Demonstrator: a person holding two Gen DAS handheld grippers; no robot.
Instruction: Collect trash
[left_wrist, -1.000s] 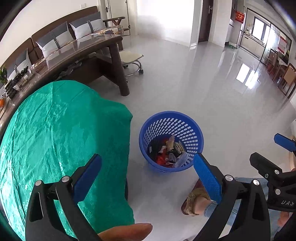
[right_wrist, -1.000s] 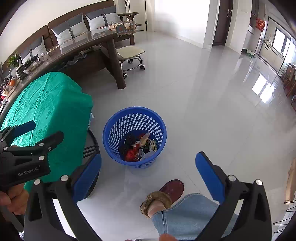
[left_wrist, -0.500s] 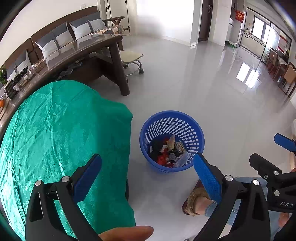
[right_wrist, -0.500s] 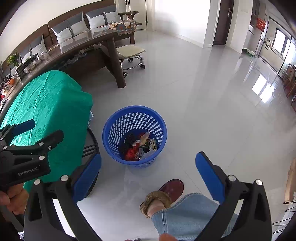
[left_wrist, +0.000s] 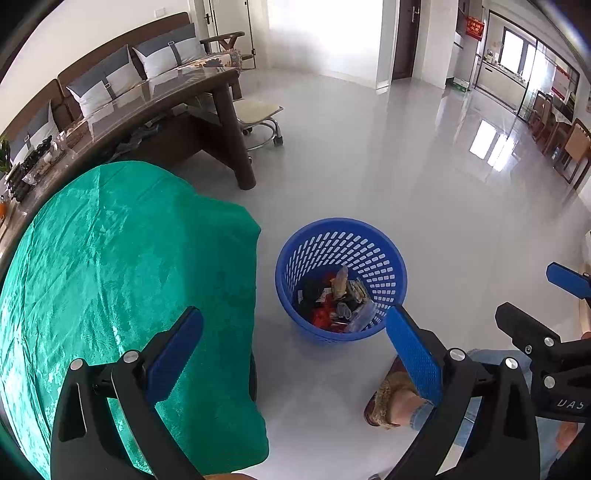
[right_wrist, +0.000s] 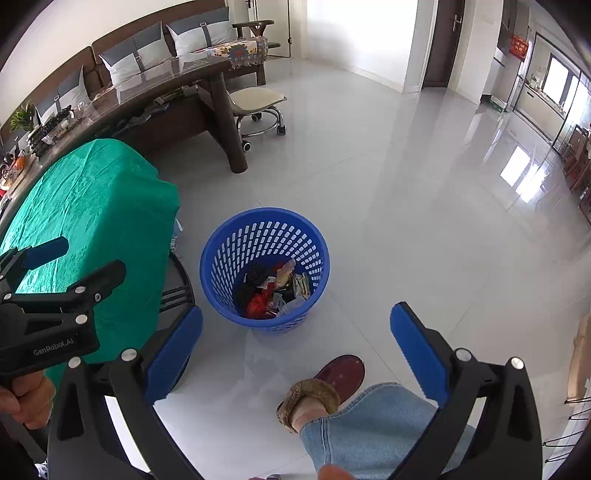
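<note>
My left gripper and right gripper, both spread and empty, hover near the blue basket of trash.

Both wrist views look down, sharing the blue basket.

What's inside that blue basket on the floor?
The blue basket holds a heap of trash: crumpled wrappers, something red, something black and clear plastic. Whatever lies under that heap is covered, and the basket's bottom cannot be seen.
</note>
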